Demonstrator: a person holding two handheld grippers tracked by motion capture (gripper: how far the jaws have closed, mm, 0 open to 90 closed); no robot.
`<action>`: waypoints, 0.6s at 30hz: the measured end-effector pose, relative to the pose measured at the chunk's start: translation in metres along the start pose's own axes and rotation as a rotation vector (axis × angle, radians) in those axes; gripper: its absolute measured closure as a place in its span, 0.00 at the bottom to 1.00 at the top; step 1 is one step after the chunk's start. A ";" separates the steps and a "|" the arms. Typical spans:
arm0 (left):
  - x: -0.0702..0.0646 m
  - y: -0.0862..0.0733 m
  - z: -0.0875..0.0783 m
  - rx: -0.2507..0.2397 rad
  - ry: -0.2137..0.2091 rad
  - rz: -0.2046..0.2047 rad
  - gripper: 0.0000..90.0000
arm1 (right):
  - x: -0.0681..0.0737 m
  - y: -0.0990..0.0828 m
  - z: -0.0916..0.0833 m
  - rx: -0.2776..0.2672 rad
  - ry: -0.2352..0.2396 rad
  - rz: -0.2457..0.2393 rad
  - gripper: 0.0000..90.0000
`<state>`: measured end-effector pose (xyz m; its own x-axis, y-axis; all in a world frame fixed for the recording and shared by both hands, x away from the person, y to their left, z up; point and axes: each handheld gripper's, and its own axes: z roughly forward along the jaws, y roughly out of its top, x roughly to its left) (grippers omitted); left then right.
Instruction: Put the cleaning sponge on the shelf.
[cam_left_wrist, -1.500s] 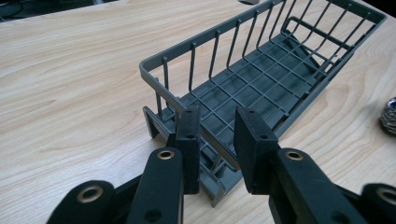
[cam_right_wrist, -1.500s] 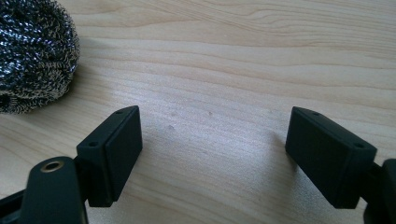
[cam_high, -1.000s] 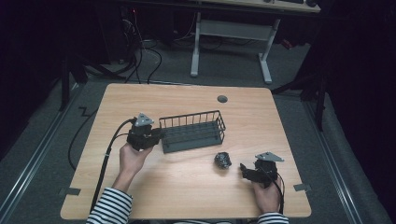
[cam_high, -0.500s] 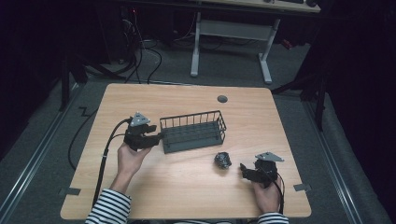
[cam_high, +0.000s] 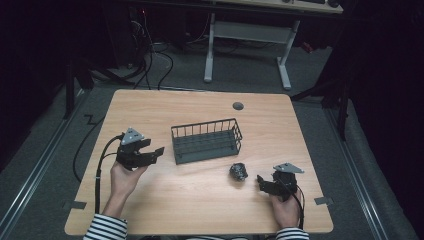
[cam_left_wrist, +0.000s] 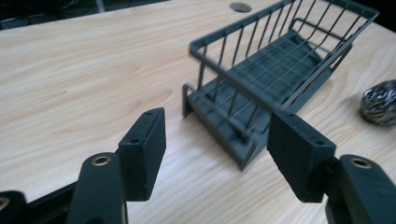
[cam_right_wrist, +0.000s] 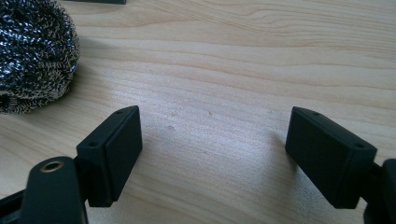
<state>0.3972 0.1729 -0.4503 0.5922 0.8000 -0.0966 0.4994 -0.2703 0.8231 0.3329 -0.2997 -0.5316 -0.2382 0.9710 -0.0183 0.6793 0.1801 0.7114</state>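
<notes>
The dark grey wire basket (cam_high: 206, 141), rectangular with upright bar walls, stands at the centre of the high view on the light wooden surface (cam_high: 165, 107). In the left gripper view the basket (cam_left_wrist: 275, 70) occupies the upper right, one short end facing the jaws. The left gripper (cam_high: 152, 152) sits just left of the basket in the high view, apart from it, pointing toward that short end. Its jaws have just been opening and now stand moderately wide, with nothing between them (cam_left_wrist: 217, 149). A crumpled ball of silvery steel wool (cam_high: 238, 171) lies just below and right of the basket, separate from it. The right gripper (cam_high: 261, 181) rests at lower right, near the ball, jaws wide apart and empty (cam_right_wrist: 212, 149); the ball (cam_right_wrist: 32, 51) lies at upper left of the right gripper view.
</notes>
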 end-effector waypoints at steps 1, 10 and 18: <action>0.003 -0.007 -0.001 0.007 0.017 0.000 0.42 | 0.000 0.000 0.000 0.000 0.000 0.000 0.21; 0.014 -0.037 -0.003 0.030 0.054 -0.038 0.39 | 0.000 0.000 0.000 0.000 0.000 0.000 0.21; 0.018 -0.056 0.001 0.052 0.079 -0.054 0.38 | 0.000 0.000 0.000 0.000 0.001 0.002 0.21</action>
<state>0.3809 0.2021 -0.4992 0.5129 0.8533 -0.0938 0.5629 -0.2518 0.7872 0.3331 -0.2995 -0.5316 -0.2372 0.9713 -0.0161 0.6802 0.1779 0.7111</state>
